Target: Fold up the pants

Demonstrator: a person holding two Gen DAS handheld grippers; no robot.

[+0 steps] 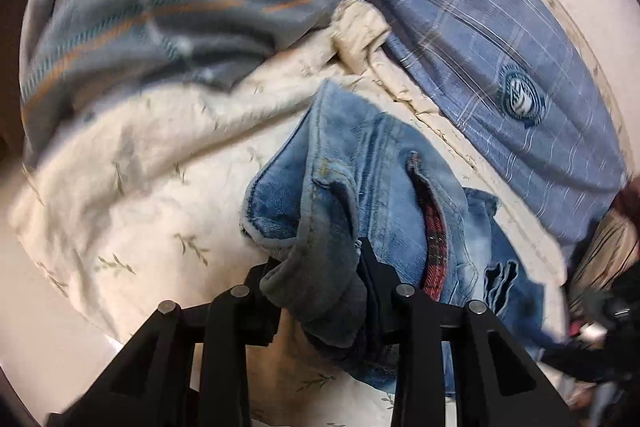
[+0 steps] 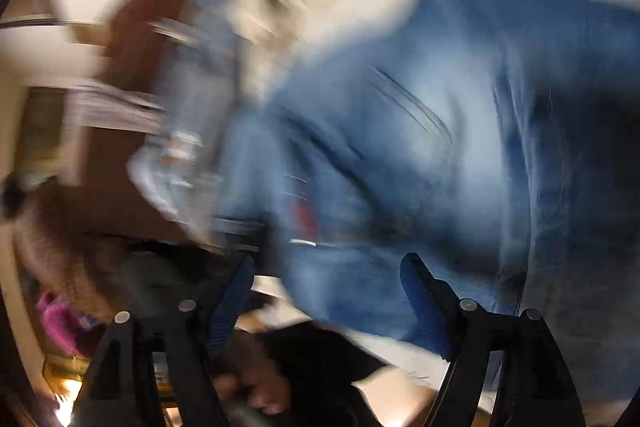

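The blue jeans (image 1: 384, 179) lie bunched on a cream bedspread (image 1: 152, 211), a pocket with red plaid lining showing. My left gripper (image 1: 320, 263) is shut on a thick fold of the denim, and its black fingers (image 1: 370, 259) pinch the cloth from both sides. The right wrist view is heavily blurred. There the jeans (image 2: 420, 155) fill the middle and right. My right gripper (image 2: 330, 295) stands open and wide, its blue pads (image 2: 424, 303) far apart. A hanging edge of denim reaches down between them without being pinched.
A grey blanket with a teal and orange logo (image 1: 152, 11) and a blue plaid garment with a round patch (image 1: 480, 39) lie on the bed behind the jeans. A brown piece of furniture (image 2: 132, 39) stands to the left. A person's hand (image 2: 260, 399) shows below the right gripper.
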